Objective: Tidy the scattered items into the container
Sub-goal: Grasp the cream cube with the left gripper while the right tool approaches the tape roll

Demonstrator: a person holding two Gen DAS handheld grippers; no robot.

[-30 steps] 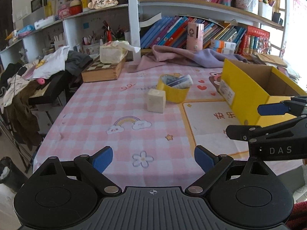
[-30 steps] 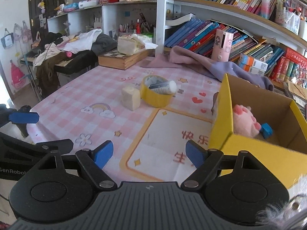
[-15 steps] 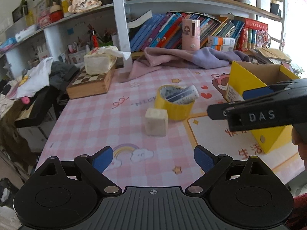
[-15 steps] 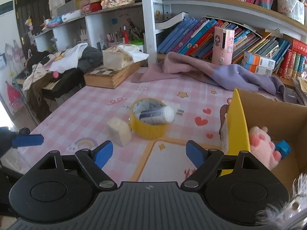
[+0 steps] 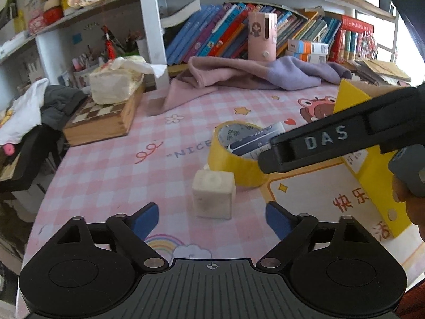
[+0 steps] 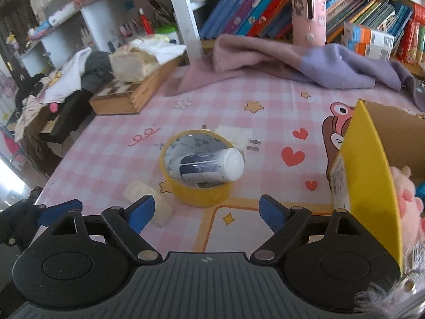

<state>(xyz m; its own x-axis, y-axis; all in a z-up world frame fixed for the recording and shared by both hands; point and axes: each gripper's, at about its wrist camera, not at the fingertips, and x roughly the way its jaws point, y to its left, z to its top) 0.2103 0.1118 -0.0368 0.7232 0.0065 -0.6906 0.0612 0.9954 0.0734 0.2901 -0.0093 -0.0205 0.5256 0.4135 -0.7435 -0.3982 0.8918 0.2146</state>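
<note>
Your left claw (image 5: 212,219) is empty & closing a bit, blue pads either side of the pale cube (image 5: 214,197) at centre frame but not touching it, so it's lined up for a grab, I'd say. Your right claw (image 6: 204,211) is empty too, jaws opening, aimed at the yellow tape roll (image 6: 199,170) mid-frame. The white bottle (image 6: 212,165) lies tilted inside the roll w/ its cap end propped on the rim, so the two may lift together. The yellow box (image 6: 369,175) sits at right edge of the table (image 6: 106,156), open top, pink plush (image 6: 407,199) already in: short carry.
</note>
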